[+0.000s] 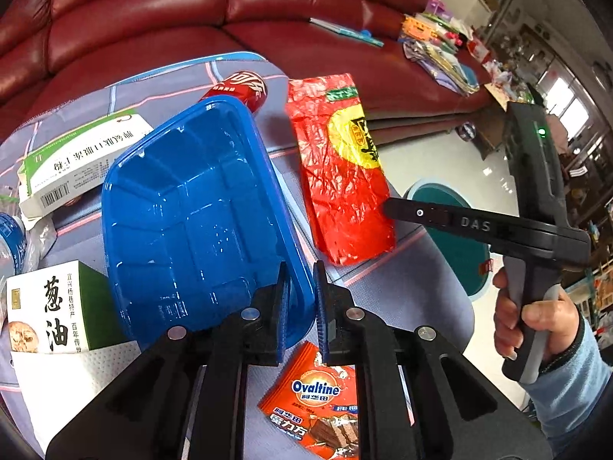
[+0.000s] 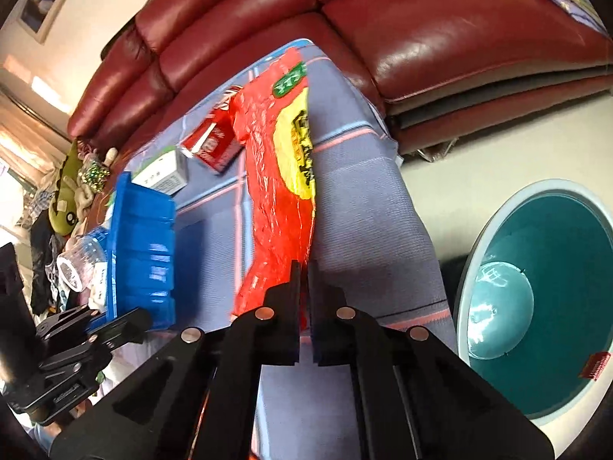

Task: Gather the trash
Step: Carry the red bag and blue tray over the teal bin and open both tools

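A blue plastic tray [image 1: 191, 211] stands tilted over the cloth-covered table [image 1: 402, 287], and my left gripper [image 1: 302, 299] is shut on its near rim. The same tray [image 2: 141, 245] shows edge-on in the right wrist view, with the left gripper [image 2: 122, 324] at its lower end. A crinkled red and yellow foil bag [image 1: 337, 176] lies at the table's right side. My right gripper [image 2: 303, 287] is shut on the near edge of that bag [image 2: 276, 176]. In the left wrist view the right gripper [image 1: 387, 207] meets the bag's right edge, held by a hand in a blue sleeve.
A teal bin [image 2: 536, 295] stands on the floor right of the table. Also on the table are an Ovaltine wrapper [image 1: 318, 402], a red cola can [image 1: 241, 88], a white-green box [image 1: 84, 157], a green snack box [image 1: 49, 306] and a plastic bottle [image 2: 80, 260]. Behind is a red sofa [image 1: 191, 7].
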The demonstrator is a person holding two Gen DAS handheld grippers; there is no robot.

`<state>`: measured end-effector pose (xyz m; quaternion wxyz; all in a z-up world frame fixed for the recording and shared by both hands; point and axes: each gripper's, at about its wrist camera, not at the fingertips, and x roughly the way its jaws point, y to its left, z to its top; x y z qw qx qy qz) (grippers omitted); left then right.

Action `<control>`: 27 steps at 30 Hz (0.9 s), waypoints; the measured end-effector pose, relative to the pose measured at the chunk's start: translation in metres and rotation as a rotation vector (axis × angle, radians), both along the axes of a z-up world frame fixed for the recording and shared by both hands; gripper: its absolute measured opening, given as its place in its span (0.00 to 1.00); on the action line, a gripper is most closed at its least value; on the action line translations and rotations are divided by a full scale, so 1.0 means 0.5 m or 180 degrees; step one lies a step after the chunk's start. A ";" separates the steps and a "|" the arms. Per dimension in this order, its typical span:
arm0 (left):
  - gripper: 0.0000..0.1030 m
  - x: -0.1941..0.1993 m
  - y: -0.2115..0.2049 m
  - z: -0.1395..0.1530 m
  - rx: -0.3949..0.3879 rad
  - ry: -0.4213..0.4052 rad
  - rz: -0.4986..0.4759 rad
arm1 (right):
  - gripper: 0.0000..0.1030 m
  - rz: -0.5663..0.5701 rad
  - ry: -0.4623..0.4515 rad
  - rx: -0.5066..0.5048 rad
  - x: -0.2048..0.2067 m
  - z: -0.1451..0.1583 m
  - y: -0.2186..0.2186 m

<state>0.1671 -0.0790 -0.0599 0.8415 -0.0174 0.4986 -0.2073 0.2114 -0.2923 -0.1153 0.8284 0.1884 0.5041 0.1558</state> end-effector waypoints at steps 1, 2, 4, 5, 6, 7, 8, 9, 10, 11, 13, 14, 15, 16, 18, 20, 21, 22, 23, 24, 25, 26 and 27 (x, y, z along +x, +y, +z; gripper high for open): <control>0.12 -0.001 0.001 0.002 -0.0002 -0.0008 0.0008 | 0.03 0.0000 -0.0004 0.0002 -0.002 0.004 0.000; 0.12 -0.002 0.002 0.006 -0.0002 -0.0024 0.0010 | 0.03 -0.0003 -0.0009 0.0010 -0.006 0.008 -0.002; 0.12 -0.012 0.000 0.015 -0.0003 -0.0073 -0.0004 | 0.03 0.0013 -0.0028 0.0002 -0.012 0.016 -0.002; 0.11 -0.014 0.001 0.021 0.0002 -0.0105 -0.0019 | 0.03 0.0037 -0.0028 -0.0001 -0.015 0.019 -0.001; 0.11 -0.015 0.002 0.024 0.0006 -0.0122 -0.0023 | 0.03 0.0061 -0.0025 0.0001 -0.017 0.020 0.001; 0.11 -0.014 0.000 0.025 0.0008 -0.0122 -0.0027 | 0.03 0.0108 0.0010 0.0023 -0.018 0.017 0.006; 0.11 -0.015 0.003 0.023 0.0001 -0.0108 -0.0033 | 0.04 0.0134 0.0046 0.0038 -0.019 0.013 0.010; 0.11 -0.020 0.002 0.021 -0.0005 -0.0098 -0.0041 | 0.07 0.0160 0.0080 0.0042 -0.019 0.008 0.014; 0.12 -0.022 0.001 0.019 -0.0006 -0.0086 -0.0049 | 0.08 0.0165 0.0122 0.0002 -0.017 -0.001 0.020; 0.12 -0.021 -0.002 0.016 -0.0005 -0.0070 -0.0058 | 0.08 0.0159 0.0128 -0.0023 -0.016 -0.005 0.023; 0.12 -0.020 -0.009 0.007 -0.0020 -0.0015 -0.0093 | 0.12 0.0145 0.0184 -0.0019 -0.009 -0.017 0.027; 0.12 -0.020 -0.013 0.004 -0.0012 -0.0009 -0.0117 | 0.14 0.0138 0.0194 -0.0036 -0.005 -0.021 0.029; 0.12 -0.019 -0.016 0.002 -0.0001 -0.0010 -0.0132 | 0.16 0.0131 0.0189 -0.0060 -0.003 -0.024 0.030; 0.12 -0.019 -0.017 0.001 0.0009 -0.0014 -0.0155 | 0.18 0.0120 0.0181 -0.0084 0.002 -0.027 0.031; 0.13 -0.020 -0.013 0.001 -0.0006 -0.0012 -0.0178 | 0.28 0.0088 0.0190 -0.0091 0.011 -0.035 0.032; 0.13 -0.016 -0.004 -0.001 -0.0031 0.0013 -0.0152 | 0.30 0.0088 0.0215 -0.0066 0.019 -0.041 0.033; 0.13 -0.012 -0.002 -0.003 -0.0047 0.0032 -0.0140 | 0.30 0.0095 0.0224 -0.0041 0.021 -0.044 0.037; 0.13 -0.010 0.002 -0.004 -0.0062 0.0052 -0.0130 | 0.30 0.0108 0.0219 -0.0026 0.021 -0.045 0.041; 0.13 -0.010 0.003 -0.006 -0.0067 0.0059 -0.0127 | 0.33 0.0125 0.0215 -0.0013 0.022 -0.046 0.047; 0.13 -0.010 0.005 -0.007 -0.0056 0.0055 -0.0123 | 0.35 0.0127 0.0177 -0.0011 0.022 -0.046 0.054; 0.13 -0.011 0.004 -0.009 -0.0052 0.0055 -0.0119 | 0.35 0.0124 0.0145 -0.0027 0.022 -0.045 0.059; 0.13 -0.011 0.005 -0.011 -0.0058 0.0069 -0.0114 | 0.27 0.0131 0.0134 -0.0028 0.024 -0.046 0.064; 0.13 -0.012 0.005 -0.011 -0.0061 0.0075 -0.0108 | 0.04 0.0140 0.0120 -0.0008 0.024 -0.047 0.068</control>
